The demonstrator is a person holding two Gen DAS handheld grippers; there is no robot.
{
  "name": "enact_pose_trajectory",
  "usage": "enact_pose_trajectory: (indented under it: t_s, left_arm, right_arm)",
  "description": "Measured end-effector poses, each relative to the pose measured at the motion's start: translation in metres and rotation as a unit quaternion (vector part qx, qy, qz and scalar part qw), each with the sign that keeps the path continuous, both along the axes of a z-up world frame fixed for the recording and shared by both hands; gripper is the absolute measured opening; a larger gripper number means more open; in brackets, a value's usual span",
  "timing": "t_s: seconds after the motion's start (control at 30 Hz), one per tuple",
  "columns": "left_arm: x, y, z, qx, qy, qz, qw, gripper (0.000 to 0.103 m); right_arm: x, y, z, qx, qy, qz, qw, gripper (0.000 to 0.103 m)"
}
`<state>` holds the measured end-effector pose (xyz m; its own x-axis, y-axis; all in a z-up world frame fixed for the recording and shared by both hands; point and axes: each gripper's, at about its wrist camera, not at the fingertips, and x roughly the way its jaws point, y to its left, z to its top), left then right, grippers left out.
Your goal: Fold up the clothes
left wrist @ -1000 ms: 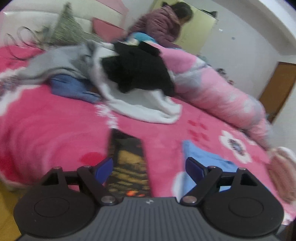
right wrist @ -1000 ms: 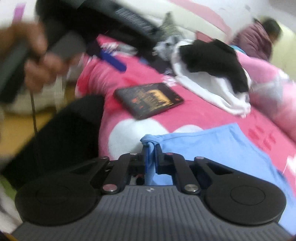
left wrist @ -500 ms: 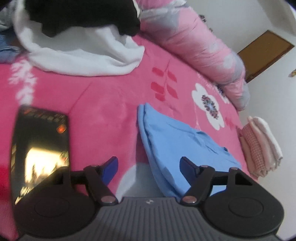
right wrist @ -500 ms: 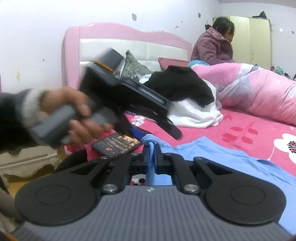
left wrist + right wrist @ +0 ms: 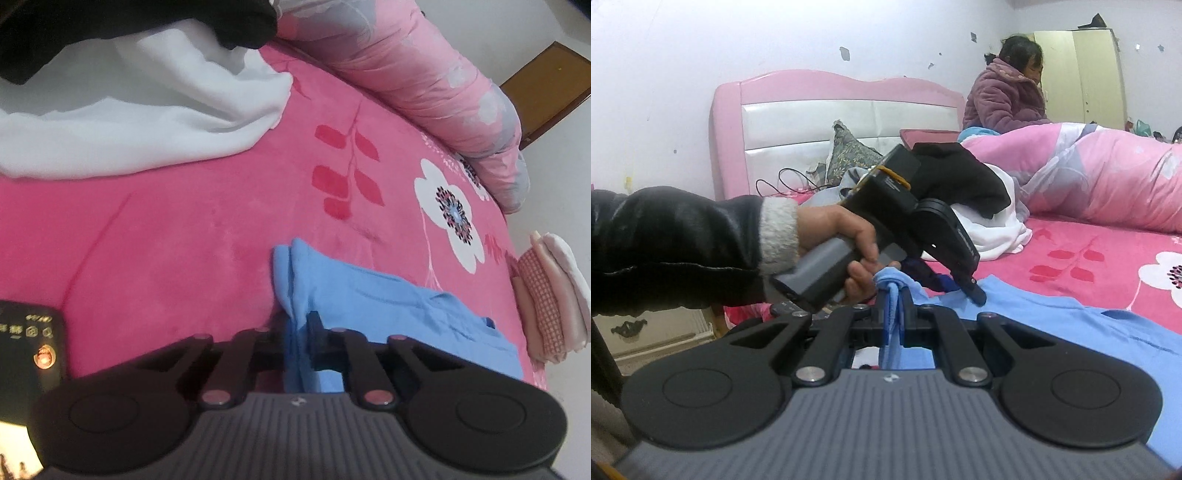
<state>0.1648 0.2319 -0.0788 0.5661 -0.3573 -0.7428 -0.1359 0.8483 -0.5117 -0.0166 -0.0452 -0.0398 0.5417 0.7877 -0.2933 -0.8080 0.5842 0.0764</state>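
Observation:
A light blue shirt [image 5: 369, 295] lies on the pink floral bedspread [image 5: 184, 240]. In the left wrist view my left gripper [image 5: 299, 325] has its jaws closing on the shirt's doubled near edge, and the fabric is pinched between the pads. The right wrist view shows my right gripper [image 5: 894, 295] shut on a bunched corner of the same shirt [image 5: 1052, 317], with cloth poking up between its fingers. The left gripper [image 5: 975, 291], held by a hand [image 5: 846, 236] in a black sleeve, points down onto the shirt just beyond the right one.
A heap of white and black clothes [image 5: 140, 110] lies further up the bed. A lit phone [image 5: 29, 339] rests at the left edge, a rolled pink quilt [image 5: 424, 74] along the far side, a folded stack [image 5: 546, 295] at the right. A person [image 5: 1004, 96] sits behind the quilt.
My left gripper swung right and down from over the phone to the shirt's edge and closed on it. The right gripper kept its grip and tilted up toward level.

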Motion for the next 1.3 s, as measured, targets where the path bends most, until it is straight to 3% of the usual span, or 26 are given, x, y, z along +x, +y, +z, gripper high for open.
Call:
enact_pose_trajectory:
  t_s: [0.2,0.33,0.5,0.67,0.83,1.0,1.17,1.3]
  left_arm:
    - [-0.002,-0.025,0.031,0.024,-0.045,0.005,0.9987,0.007]
    - [-0.003,-0.065,0.064,0.059,-0.083,-0.023,0.9945,0.006]
    - [-0.005,-0.137,0.102,0.101,-0.128,-0.075,0.9838,0.006]
    - [-0.003,-0.227,0.121,0.137,-0.163,-0.137,0.9676,0.006]
    - [-0.001,-0.316,0.116,0.164,-0.175,-0.204,0.9491,0.006]
    - [-0.003,-0.392,0.088,0.187,-0.168,-0.266,0.9307,0.006]
    - [-0.003,-0.437,0.054,0.205,-0.149,-0.3,0.9195,0.006]
    - [0.0,-0.459,0.029,0.223,-0.144,-0.333,0.9048,0.012]
  right_arm:
    - [-0.001,-0.021,0.001,0.022,-0.004,-0.022,0.999,0.003]
    - [-0.009,-0.045,0.005,0.047,-0.015,-0.056,0.997,0.003]
    - [-0.024,-0.087,0.011,0.079,-0.034,-0.11,0.99,0.003]
    - [-0.042,-0.136,0.013,0.102,-0.05,-0.175,0.978,0.003]
    - [-0.059,-0.188,0.006,0.121,-0.045,-0.247,0.96,0.003]
    - [-0.074,-0.232,-0.011,0.137,-0.02,-0.318,0.938,0.003]
    - [-0.083,-0.266,-0.03,0.156,0.007,-0.368,0.917,0.003]
    - [-0.083,-0.286,-0.052,0.181,0.04,-0.392,0.901,0.003]
